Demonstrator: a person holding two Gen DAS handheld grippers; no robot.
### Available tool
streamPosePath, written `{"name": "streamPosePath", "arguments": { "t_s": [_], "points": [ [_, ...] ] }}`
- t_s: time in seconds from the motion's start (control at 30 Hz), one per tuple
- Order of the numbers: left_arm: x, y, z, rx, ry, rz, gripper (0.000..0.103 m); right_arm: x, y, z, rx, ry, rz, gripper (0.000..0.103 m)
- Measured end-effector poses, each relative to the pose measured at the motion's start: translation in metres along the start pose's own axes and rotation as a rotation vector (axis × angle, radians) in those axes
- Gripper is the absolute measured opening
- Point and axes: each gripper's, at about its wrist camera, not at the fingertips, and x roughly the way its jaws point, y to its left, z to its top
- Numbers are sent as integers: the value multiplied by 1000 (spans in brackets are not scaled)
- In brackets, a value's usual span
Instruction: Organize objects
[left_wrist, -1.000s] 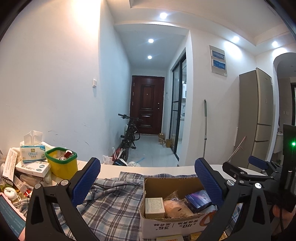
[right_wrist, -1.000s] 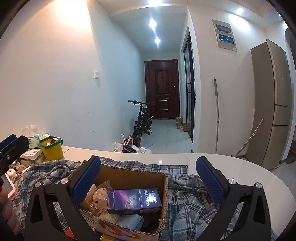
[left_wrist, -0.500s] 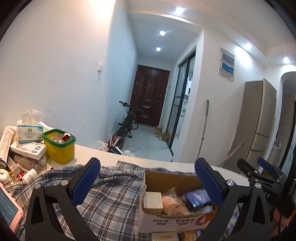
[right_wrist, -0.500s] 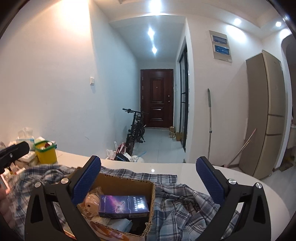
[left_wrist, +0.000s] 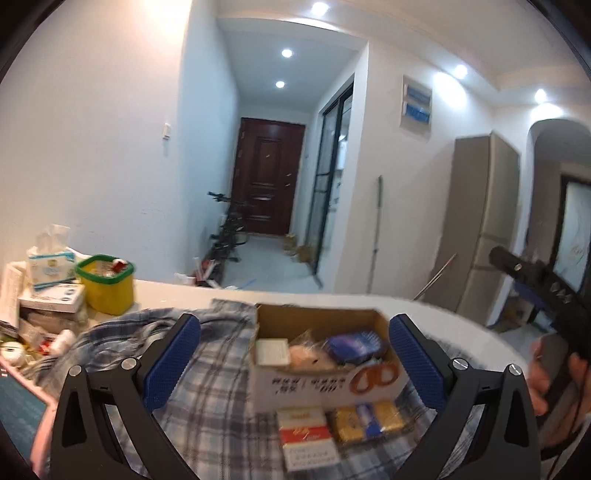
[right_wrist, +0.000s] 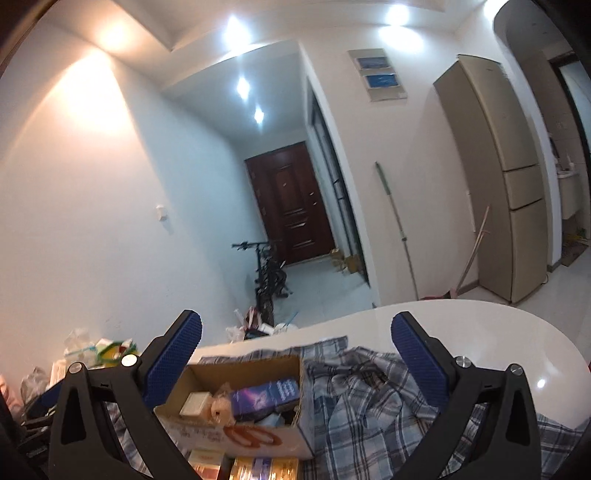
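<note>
Left wrist view shows one open cardboard box (left_wrist: 325, 373) sitting on a plaid shirt (left_wrist: 218, 373) spread over the white bench (left_wrist: 177, 291). Inside it I count one pale square carton (left_wrist: 272, 350), one crinkled bag (left_wrist: 308, 356) and one dark blue box (left_wrist: 356, 343). Upside-down print runs along the box front, too blurred to read, beside an orange double-ring mark. Two packs lie just in front of it: one red-and-white pack (left_wrist: 308, 439) and one gold-and-blue pack (left_wrist: 367, 421); their lettering is unreadable. The left tool (left_wrist: 293, 363) is spread wide, holding and touching nothing. The right tool (right_wrist: 295, 354) is likewise wide apart and empty above the same box. Farther left stand one yellow tub (left_wrist: 107, 282) with a green rim and one tissue box (left_wrist: 50, 264).
</note>
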Motion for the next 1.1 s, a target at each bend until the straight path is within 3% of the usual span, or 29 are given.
{"name": "streamPosePath", "arguments": {
  "t_s": [0.13,0.27,0.33,0.53,0.7,1.0,1.1],
  "points": [
    [9,-1,-9,3,53,-16,103,2,5,-18,-19,67,47,103],
    [25,2,-27,2,124,-19,103,13,5,-48,-22,48,18,103],
    [31,5,-38,-21,150,-39,103,27,9,-59,-74,96,12,103],
    [58,-1,-65,32,287,-12,103,29,-3,-65,-52,136,31,103],
    [59,-10,-70,92,299,-7,103,18,-1,-60,-74,80,45,103],
    [75,-16,-79,124,398,-19,103,28,7,-67,-111,163,64,103],
    [84,-21,-86,143,465,-53,92,31,6,-69,-111,180,48,103]
  ]
}}
